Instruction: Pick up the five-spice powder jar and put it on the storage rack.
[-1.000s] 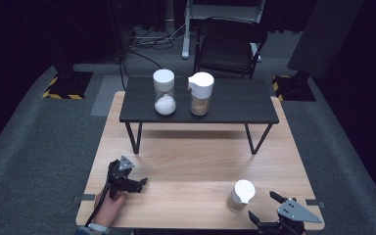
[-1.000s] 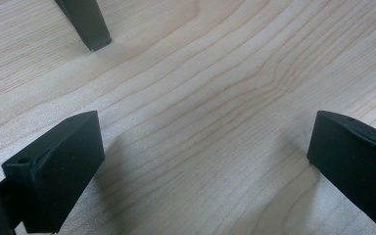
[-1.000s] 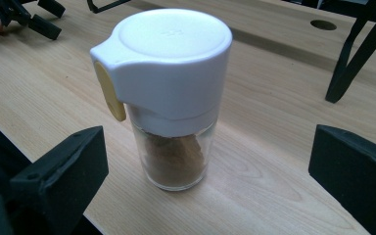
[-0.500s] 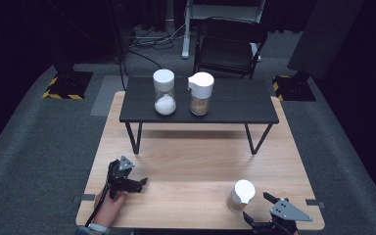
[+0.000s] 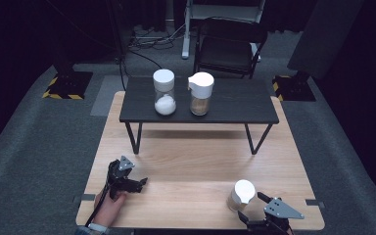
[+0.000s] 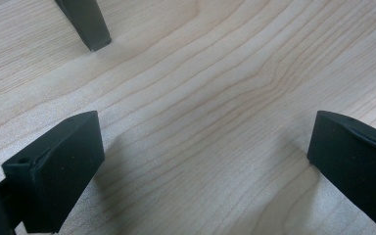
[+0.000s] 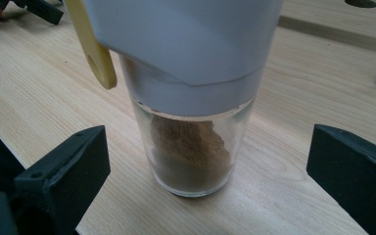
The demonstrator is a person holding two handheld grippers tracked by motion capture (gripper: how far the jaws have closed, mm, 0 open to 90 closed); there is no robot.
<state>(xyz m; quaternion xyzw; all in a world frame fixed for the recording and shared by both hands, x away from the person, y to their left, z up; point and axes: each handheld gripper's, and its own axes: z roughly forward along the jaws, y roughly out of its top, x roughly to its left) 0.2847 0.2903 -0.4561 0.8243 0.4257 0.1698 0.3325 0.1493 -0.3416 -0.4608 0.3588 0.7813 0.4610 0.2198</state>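
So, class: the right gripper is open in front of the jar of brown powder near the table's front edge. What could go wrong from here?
1. The jar is tall, with a heavy-looking white lid; a jaw of the right gripper nudging it off-centre might tip it.
2. It stands close to the front edge of the table, so a push could slide it off.
3. The glass looks smooth; a grip on the lid alone may slip or loosen it.
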